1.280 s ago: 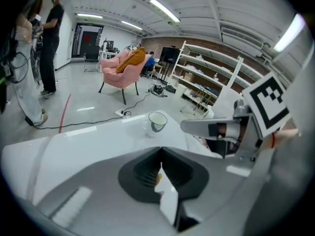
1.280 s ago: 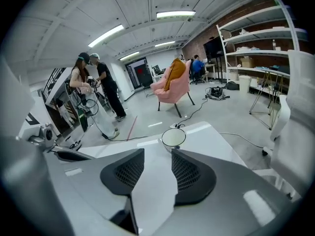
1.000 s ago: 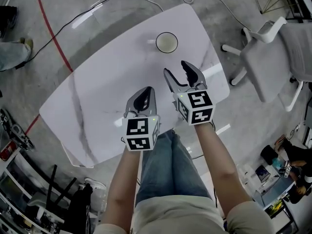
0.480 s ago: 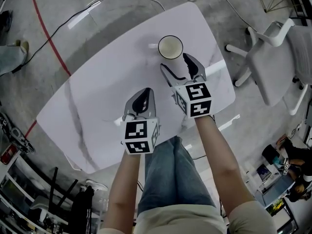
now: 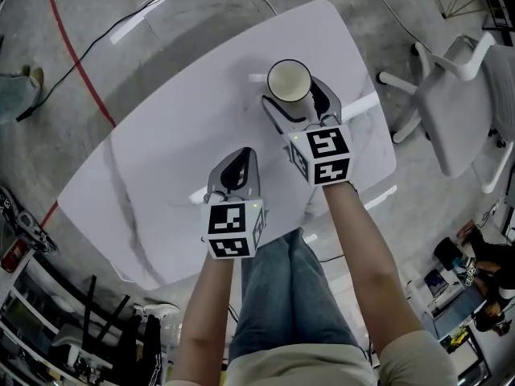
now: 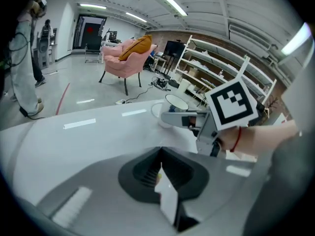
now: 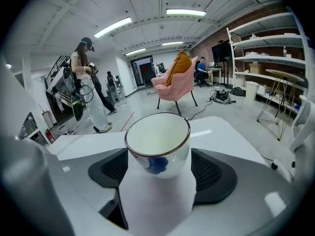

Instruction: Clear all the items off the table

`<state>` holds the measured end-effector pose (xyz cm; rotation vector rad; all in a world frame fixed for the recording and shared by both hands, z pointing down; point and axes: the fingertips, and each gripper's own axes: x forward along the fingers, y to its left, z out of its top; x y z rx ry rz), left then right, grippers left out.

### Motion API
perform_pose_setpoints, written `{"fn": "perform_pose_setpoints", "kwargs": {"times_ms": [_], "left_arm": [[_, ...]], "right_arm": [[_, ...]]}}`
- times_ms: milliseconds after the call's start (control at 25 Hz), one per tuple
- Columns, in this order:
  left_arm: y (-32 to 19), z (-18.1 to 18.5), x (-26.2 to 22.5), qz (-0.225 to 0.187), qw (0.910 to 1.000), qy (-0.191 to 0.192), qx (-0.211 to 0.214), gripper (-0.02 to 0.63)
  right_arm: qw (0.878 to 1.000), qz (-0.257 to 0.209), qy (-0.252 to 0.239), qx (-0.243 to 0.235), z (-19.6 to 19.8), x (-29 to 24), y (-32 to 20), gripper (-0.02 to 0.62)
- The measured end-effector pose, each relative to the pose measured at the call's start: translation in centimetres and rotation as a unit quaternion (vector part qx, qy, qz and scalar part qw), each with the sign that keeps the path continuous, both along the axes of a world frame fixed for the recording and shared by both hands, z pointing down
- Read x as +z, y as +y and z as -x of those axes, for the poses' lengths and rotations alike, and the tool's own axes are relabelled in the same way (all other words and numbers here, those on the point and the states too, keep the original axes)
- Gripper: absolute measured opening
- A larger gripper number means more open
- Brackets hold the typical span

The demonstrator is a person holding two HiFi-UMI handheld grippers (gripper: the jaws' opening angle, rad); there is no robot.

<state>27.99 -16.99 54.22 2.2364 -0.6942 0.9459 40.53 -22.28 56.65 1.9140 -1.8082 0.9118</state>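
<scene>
While its jaws have just been opening, the right claw (image 5: 296, 96) stands wide around a white cup (image 7: 158, 146) with a blue mark, a pad on either side and neither pressing it. That cup sits upright on the white counter (image 5: 161, 159), at about one o'clock from the left claw (image 5: 240, 158), which is closed tight with nothing in it.

Seen from overhead, steeply down, with the whole table (image 5: 161, 159) in frame. Seen low along the left gripper (image 5: 240, 158) and the right gripper (image 5: 294, 95), close over its top. Shared by all three: the cup (image 5: 289, 80).
</scene>
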Motion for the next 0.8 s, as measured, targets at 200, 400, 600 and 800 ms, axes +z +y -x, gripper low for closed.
{"fn": "perform_pose_setpoints", "kwargs": {"times_ms": [200,400,600,800], "left_arm": [[-0.5,0.6,1.0,0.004,1.0,-0.008,-0.002,0.009],[-0.8,1.2,1.9,0.008,0.9999,-0.015,-0.003,0.009],[-0.2,1.6,2.3,0.012,0.9998,-0.018,-0.002,0.009],[0.2,1.7,2.7,0.018,0.9996,-0.021,0.005,0.009]], "right_arm": [[1.0,-0.016,0.004,-0.005,-0.2,0.4,-1.1,0.399],[0.999,-0.037,0.01,-0.009,-0.1,0.7,-2.1,0.417],[0.999,-0.052,0.016,-0.009,-0.2,0.6,-2.3,0.423],[0.998,-0.066,0.02,-0.015,-0.2,0.7,-3.3,0.423]]}}
